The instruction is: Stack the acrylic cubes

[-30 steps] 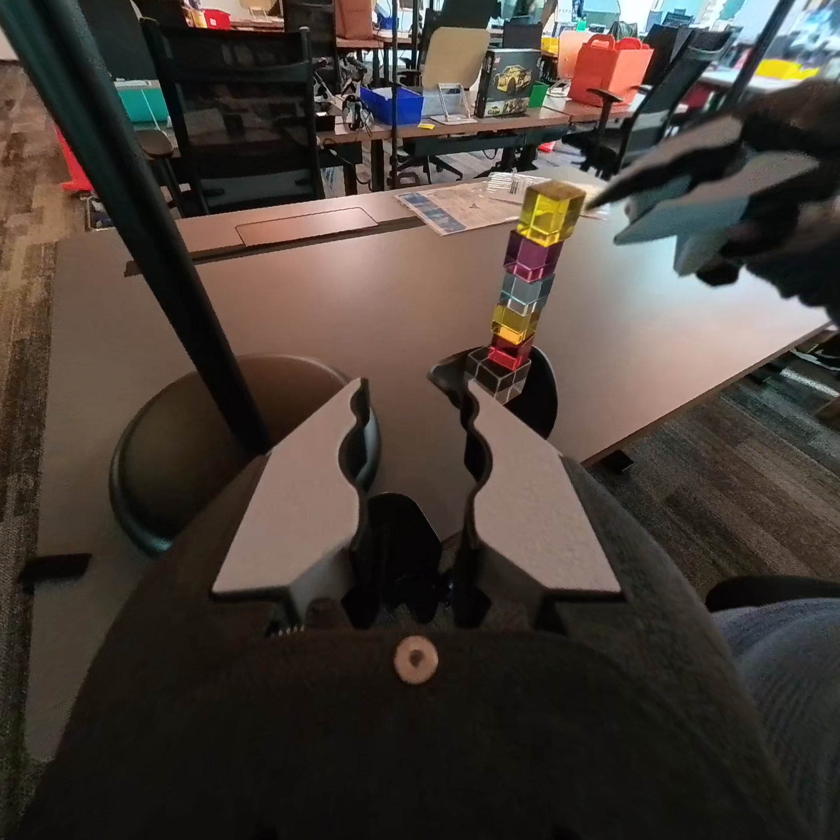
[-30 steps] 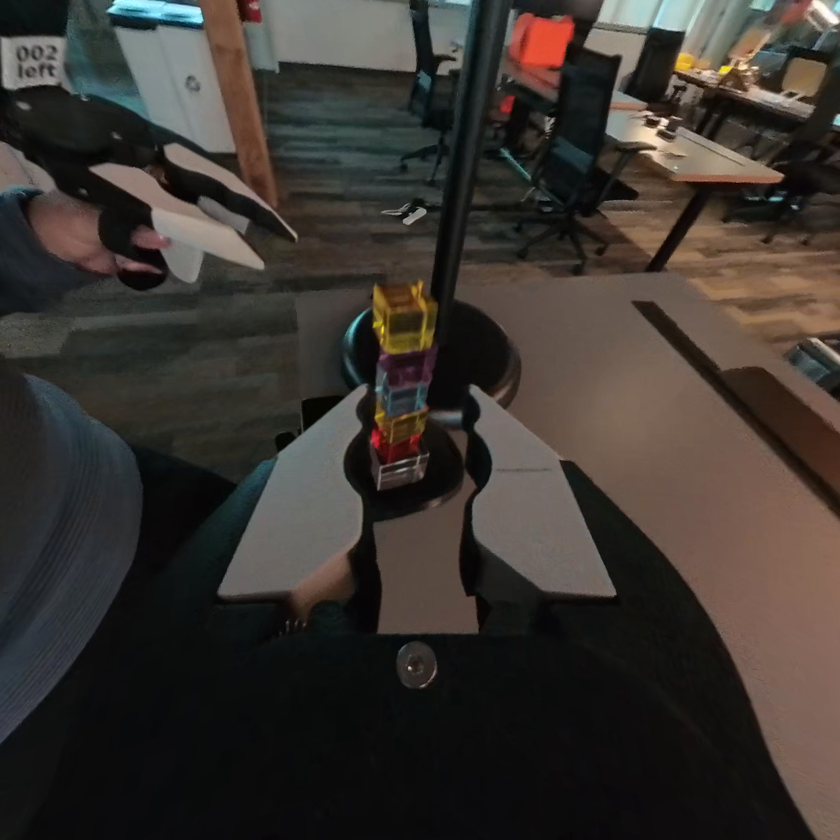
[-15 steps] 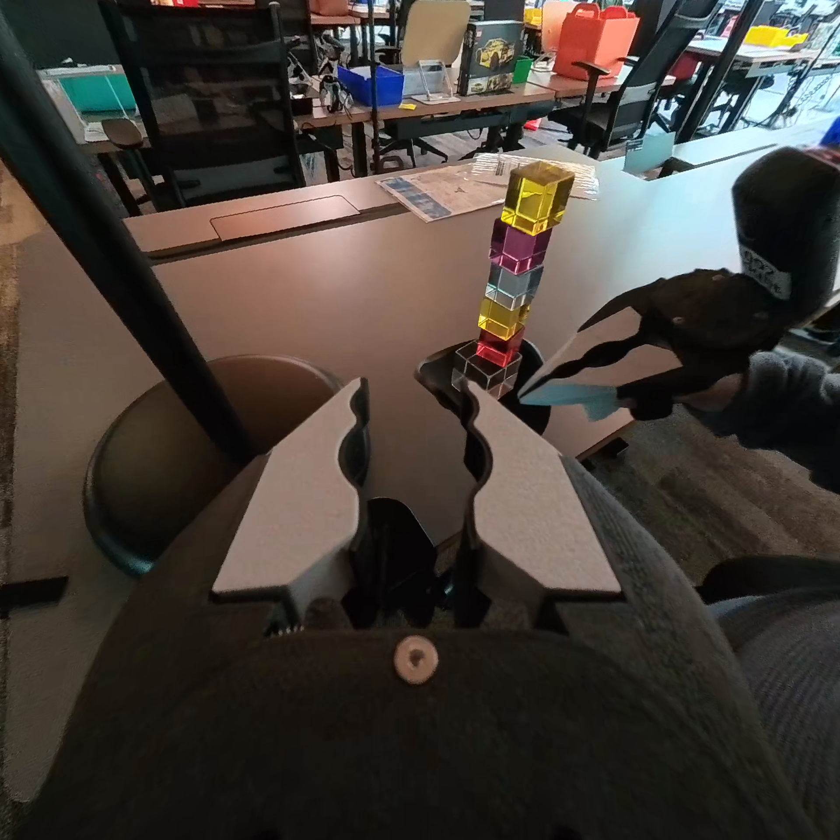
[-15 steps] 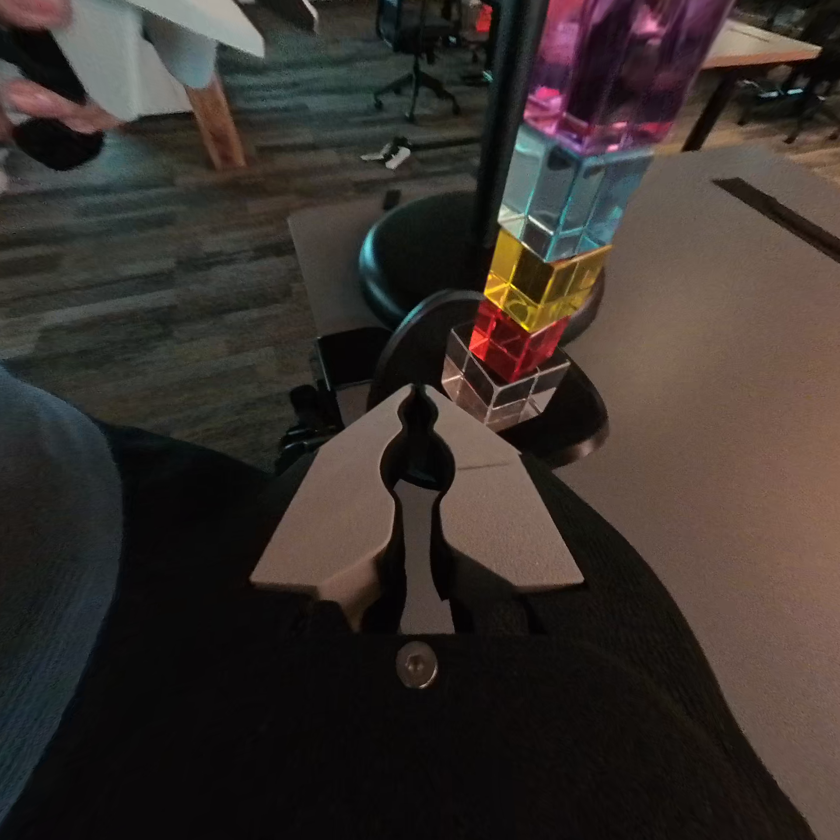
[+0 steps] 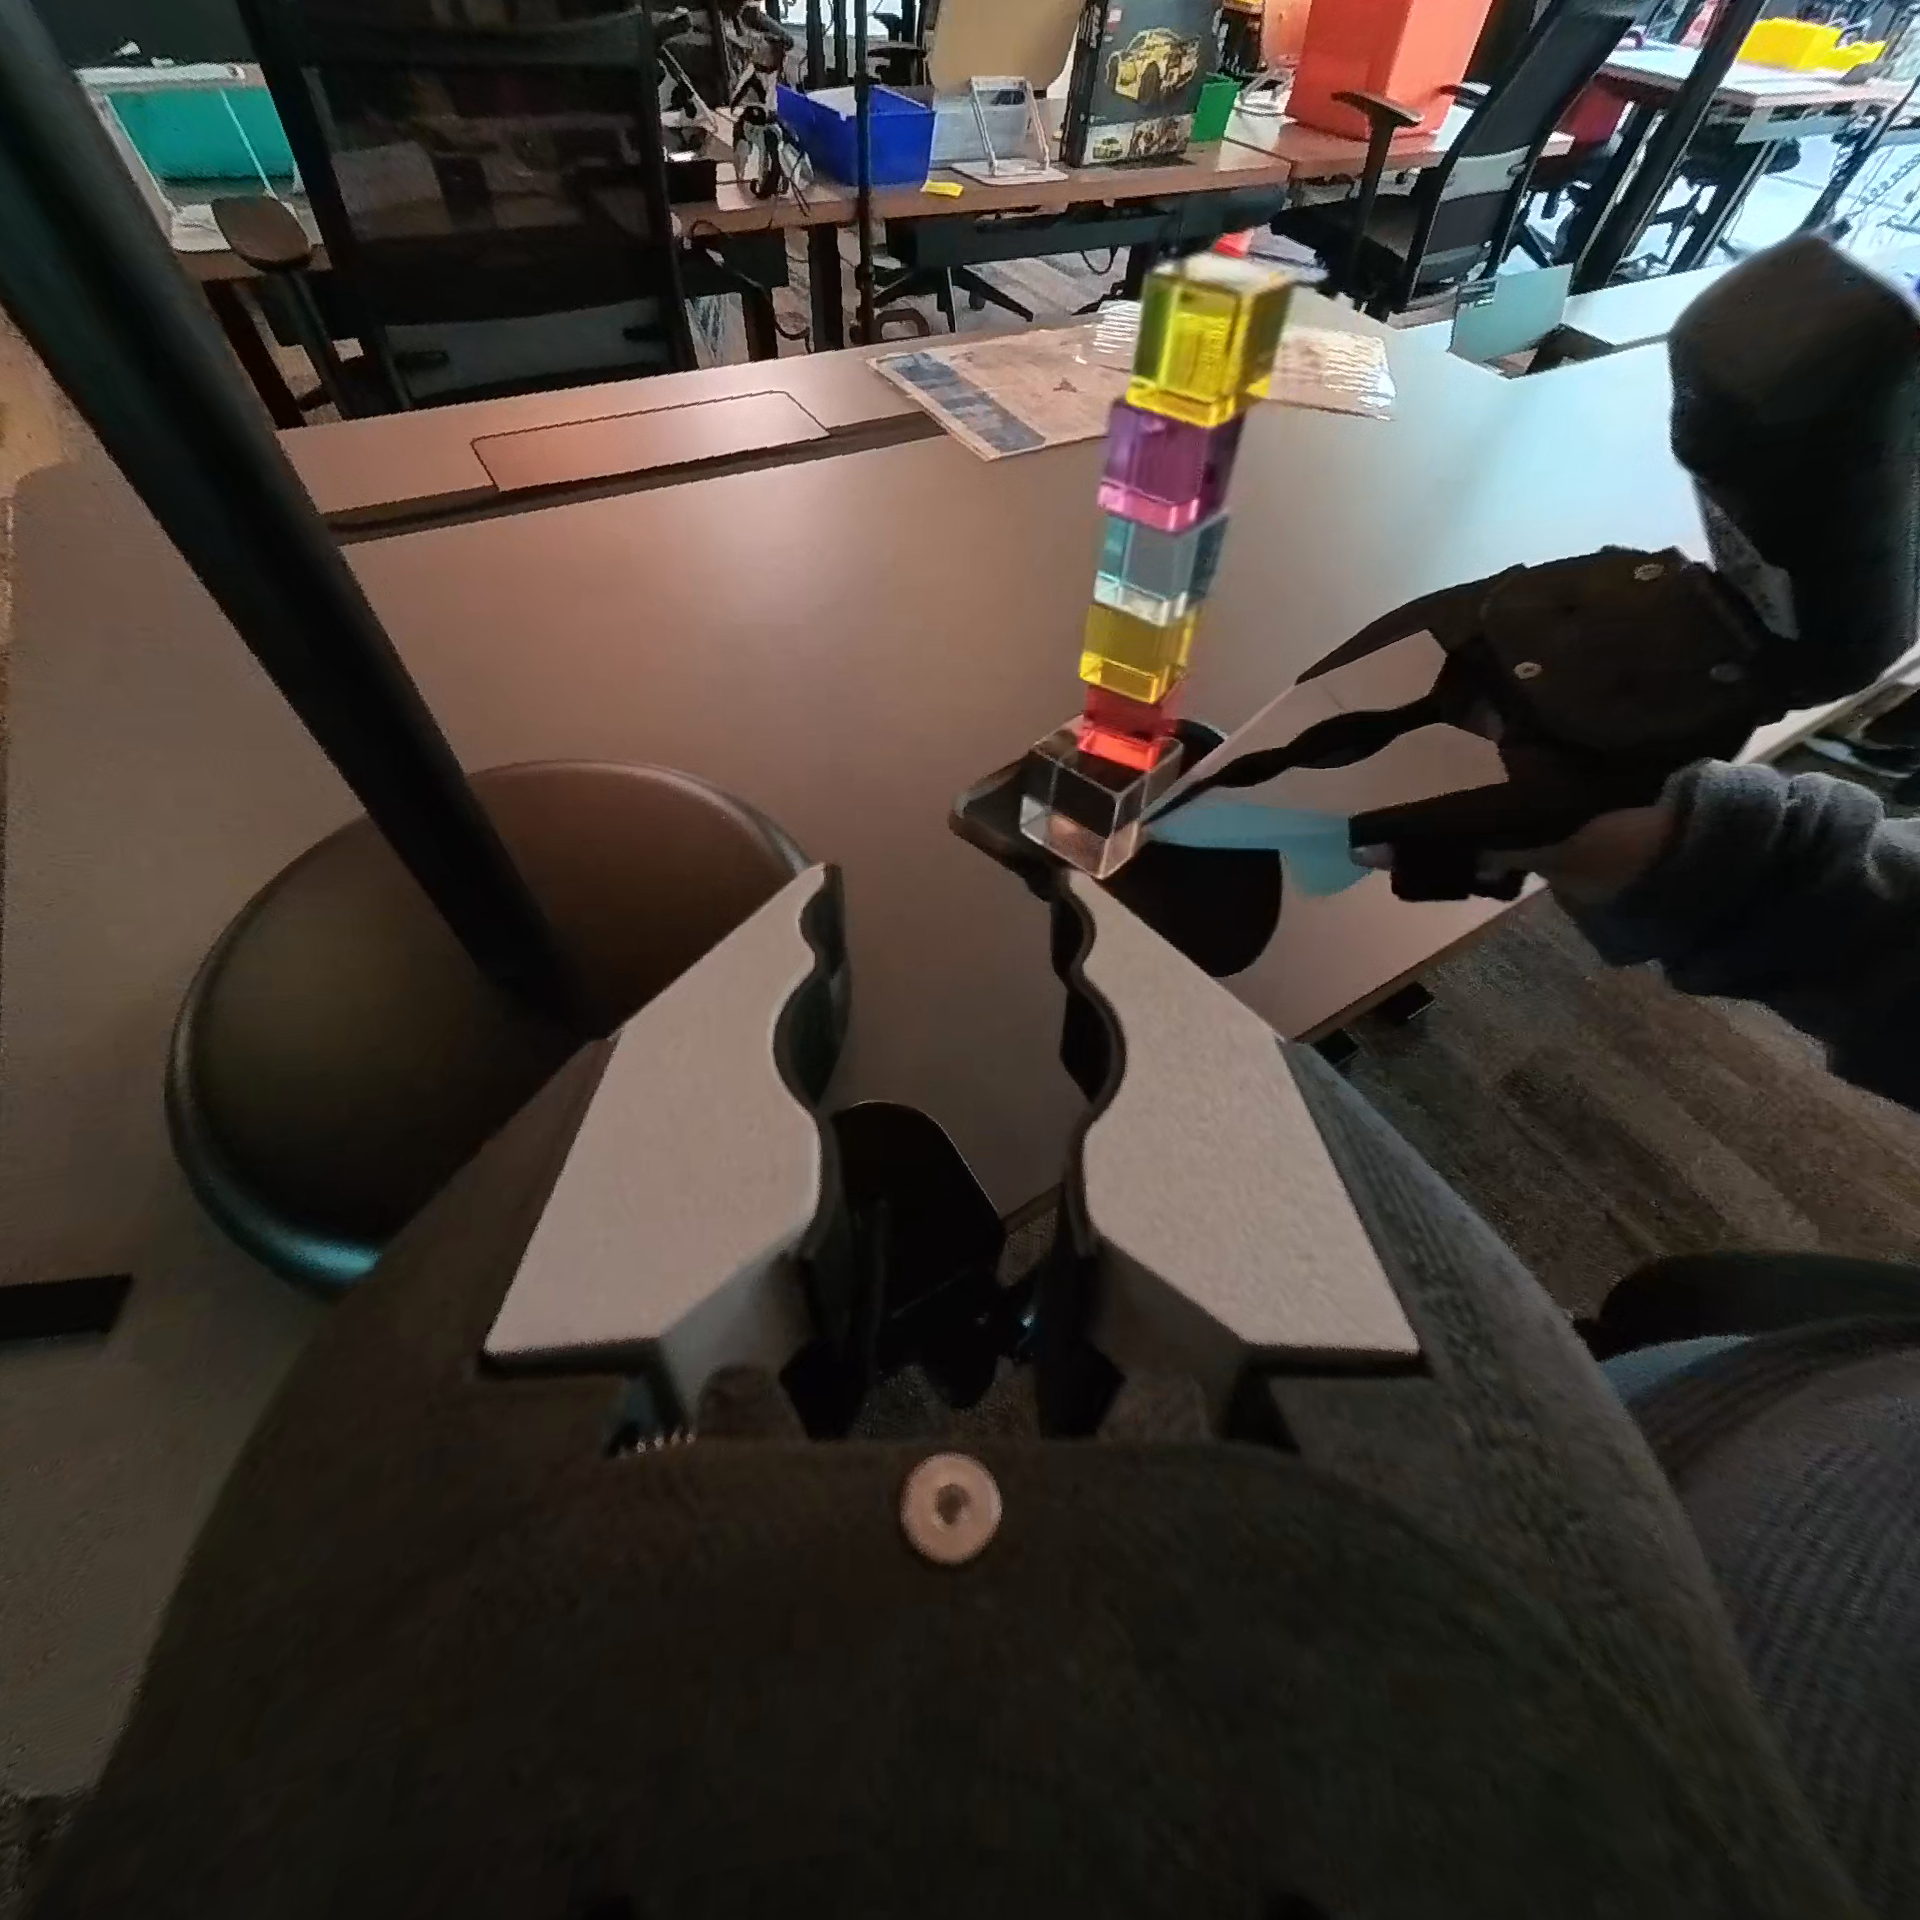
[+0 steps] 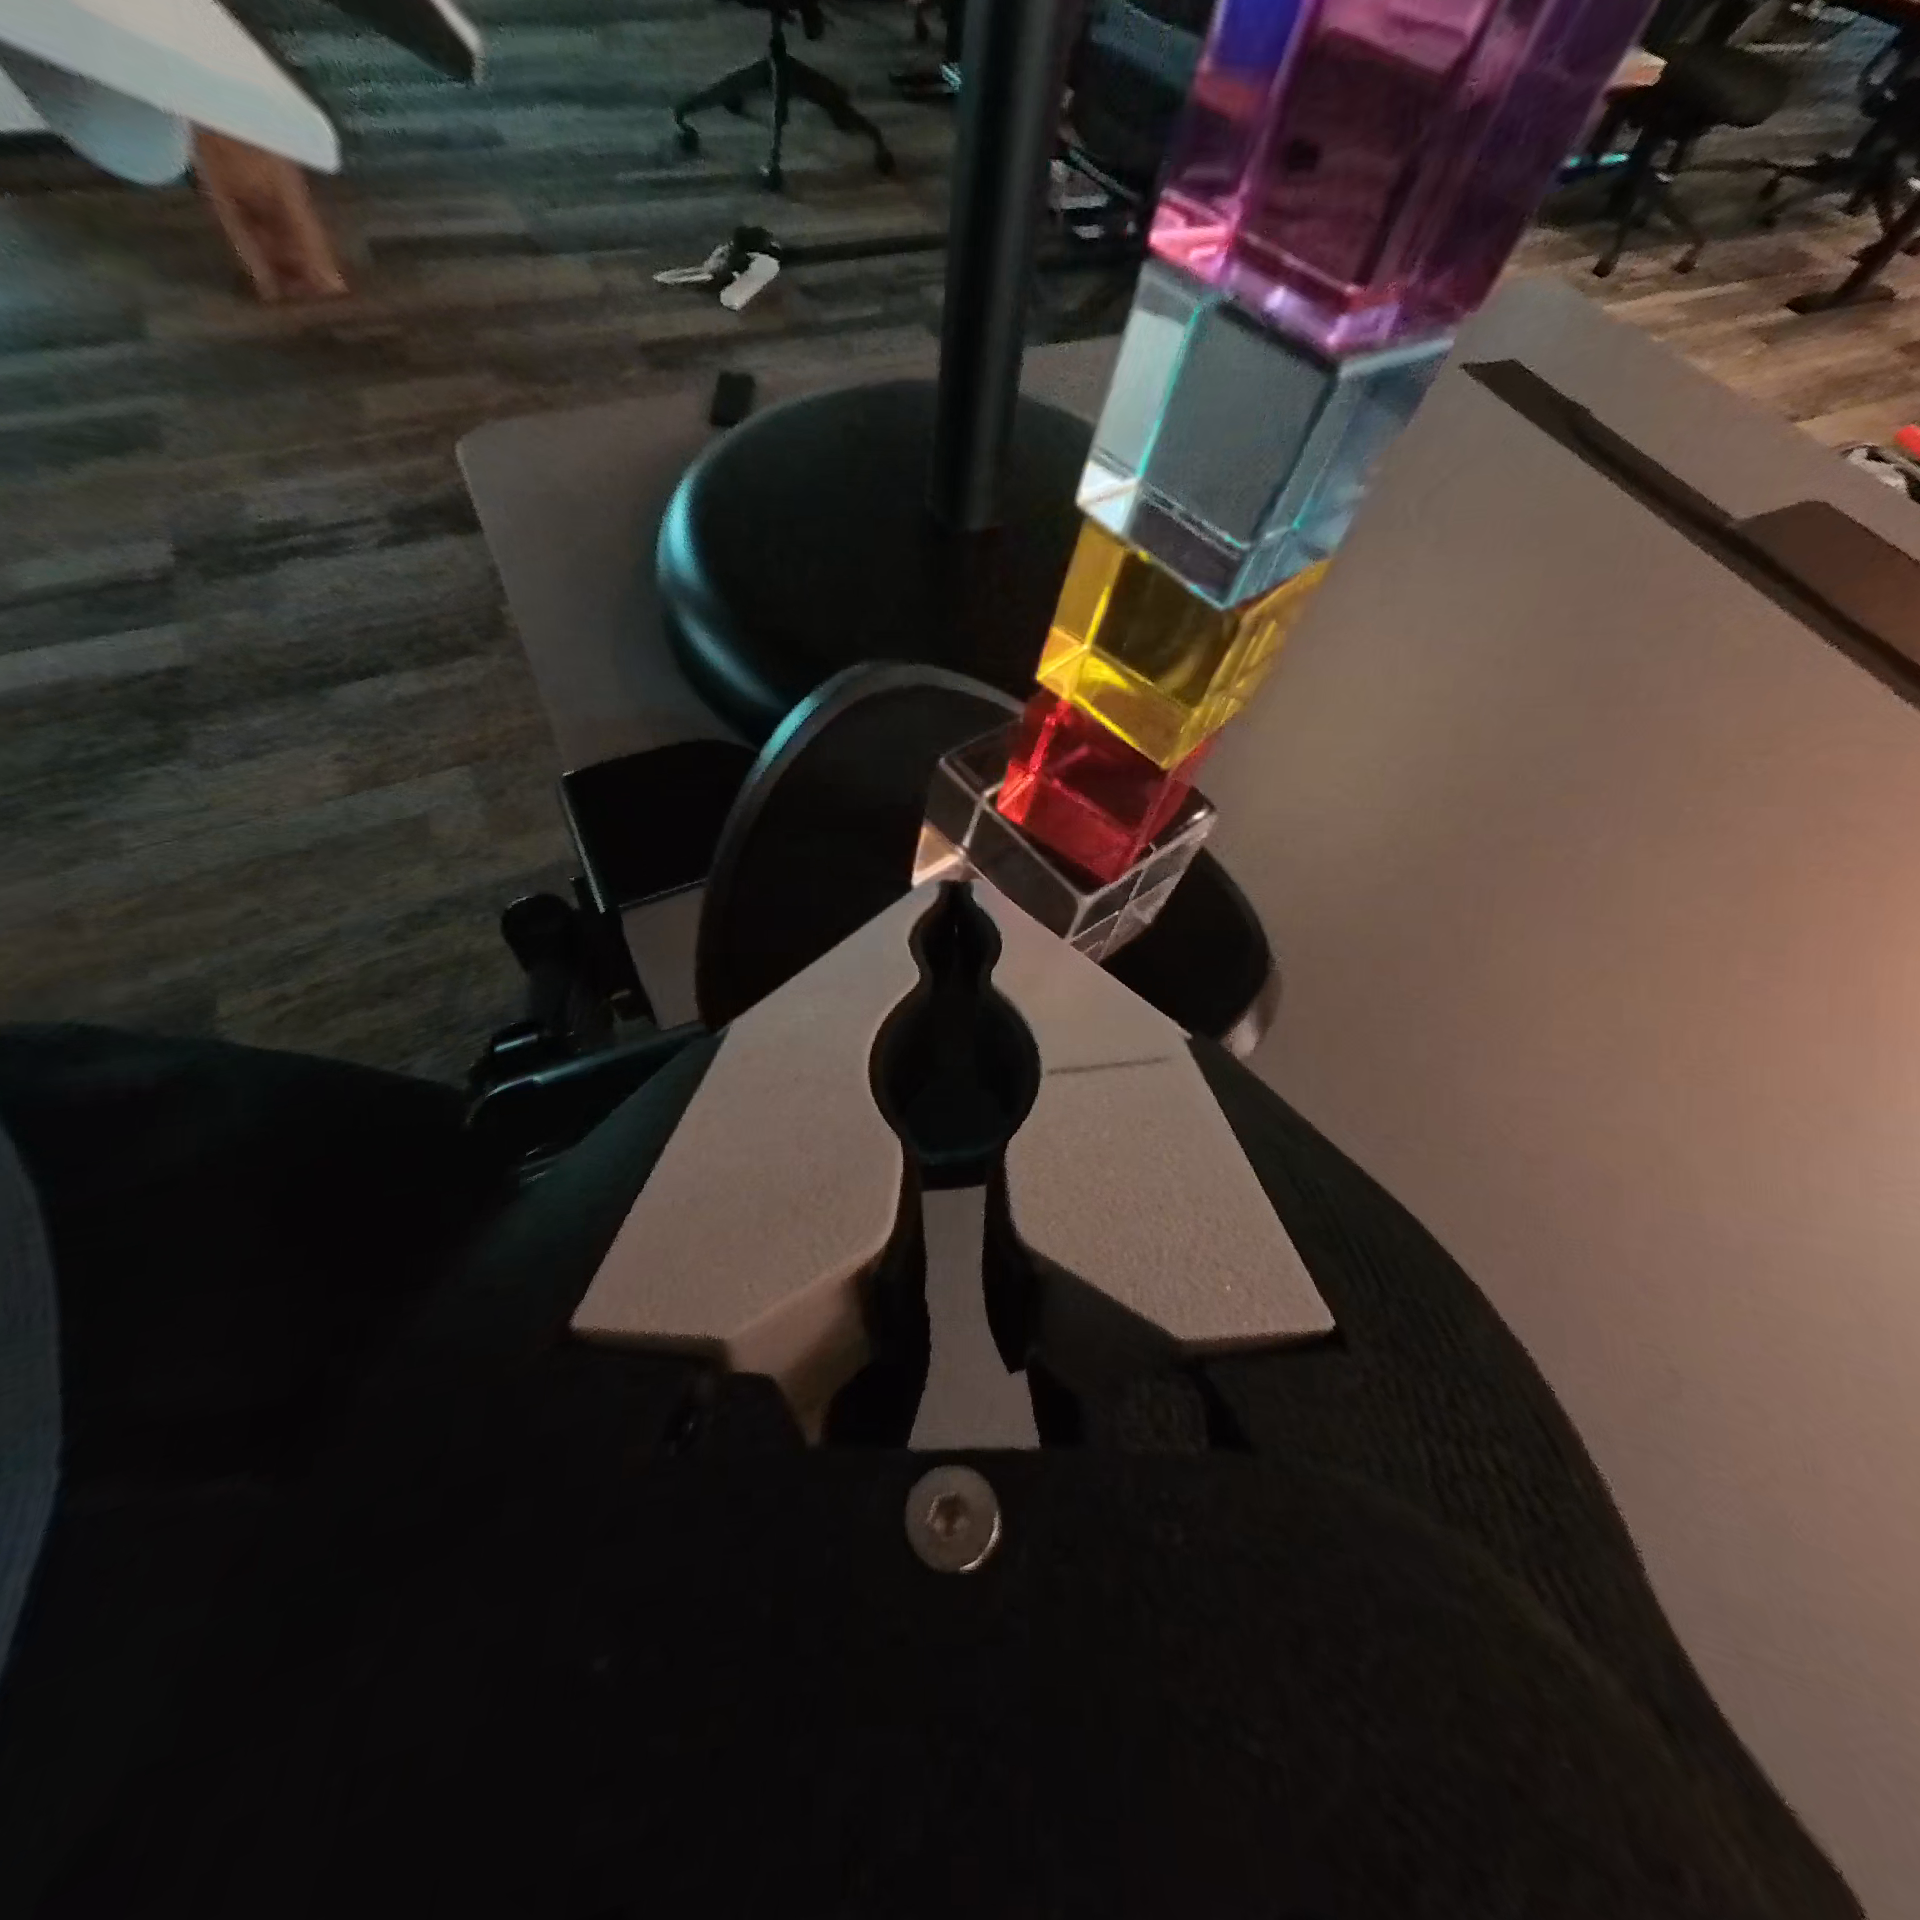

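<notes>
A tower of see-through cubes [image 5: 1153, 582] stands on a black disc [image 5: 1216, 904] at the table's near edge. From the bottom the cubes are clear, red, yellow, pale blue, purple and yellow. My left gripper [image 5: 945, 894] is open and empty, just short of the disc. My right gripper [image 6: 951, 899] is shut with nothing between its fingers. Its tips are at the clear bottom cube [image 6: 1081, 873]. In the left wrist view the right gripper [image 5: 1158, 821] comes in low from the right and its tips meet the clear cube [image 5: 1091, 816]. The left gripper's fingers [image 6: 208, 104] show at the top left of the right wrist view.
A black pole [image 5: 260, 520] rises from a round black base [image 5: 312, 1039] left of the tower. Papers [image 5: 997, 384] lie at the table's far side. Office chairs and desks with boxes stand behind. The table edge and carpet floor run to the right.
My right gripper shut on air, then dropped from beside the tower's top to its base and closed in on the clear cube. The left gripper stayed open and hardly moved.
</notes>
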`<move>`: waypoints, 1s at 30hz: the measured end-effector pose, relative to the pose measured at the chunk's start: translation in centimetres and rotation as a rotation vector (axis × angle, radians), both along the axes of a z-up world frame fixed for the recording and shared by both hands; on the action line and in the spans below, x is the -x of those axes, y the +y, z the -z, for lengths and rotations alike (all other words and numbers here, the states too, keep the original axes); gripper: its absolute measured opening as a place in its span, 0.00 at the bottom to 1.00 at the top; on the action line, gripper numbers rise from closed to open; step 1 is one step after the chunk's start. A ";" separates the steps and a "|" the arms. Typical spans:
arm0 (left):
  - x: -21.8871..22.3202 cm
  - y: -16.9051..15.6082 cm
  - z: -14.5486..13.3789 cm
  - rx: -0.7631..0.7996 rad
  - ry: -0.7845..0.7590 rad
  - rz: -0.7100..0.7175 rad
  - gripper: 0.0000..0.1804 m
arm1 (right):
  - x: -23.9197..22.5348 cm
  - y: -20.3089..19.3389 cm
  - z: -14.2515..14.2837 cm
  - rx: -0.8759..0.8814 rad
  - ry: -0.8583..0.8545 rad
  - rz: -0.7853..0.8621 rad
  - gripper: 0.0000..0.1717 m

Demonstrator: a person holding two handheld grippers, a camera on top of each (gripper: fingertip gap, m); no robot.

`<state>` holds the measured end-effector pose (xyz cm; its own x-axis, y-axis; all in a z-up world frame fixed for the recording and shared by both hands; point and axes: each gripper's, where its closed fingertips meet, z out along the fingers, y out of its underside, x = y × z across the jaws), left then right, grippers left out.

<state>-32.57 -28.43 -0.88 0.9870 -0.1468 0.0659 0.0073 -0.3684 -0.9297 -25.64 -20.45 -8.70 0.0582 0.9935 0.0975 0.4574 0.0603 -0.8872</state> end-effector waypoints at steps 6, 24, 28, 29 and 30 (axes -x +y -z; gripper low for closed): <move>0.0 0.1 0.3 0.006 -0.007 0.008 0.22 | 0.4 1.2 0.1 0.007 -0.020 0.035 0.00; -0.1 0.6 0.8 0.018 -0.019 0.024 0.21 | 3.2 2.0 -0.1 0.016 -0.051 0.049 0.00; 0.1 0.8 1.3 0.023 -0.025 0.014 0.21 | 4.3 1.7 -0.2 0.023 -0.053 0.037 0.00; 0.2 1.0 1.6 0.026 -0.027 0.008 0.22 | 4.5 1.6 -0.2 0.024 -0.052 0.032 0.00; 0.4 1.1 2.1 0.035 -0.030 0.000 0.22 | 4.8 1.4 -0.3 0.026 -0.051 0.028 0.00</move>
<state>-32.96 -27.31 -2.95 0.9844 -0.1441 0.1010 0.0353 -0.4011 -0.9154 -30.42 -19.05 -8.42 0.0812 0.9939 0.0753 0.5031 0.0243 -0.8639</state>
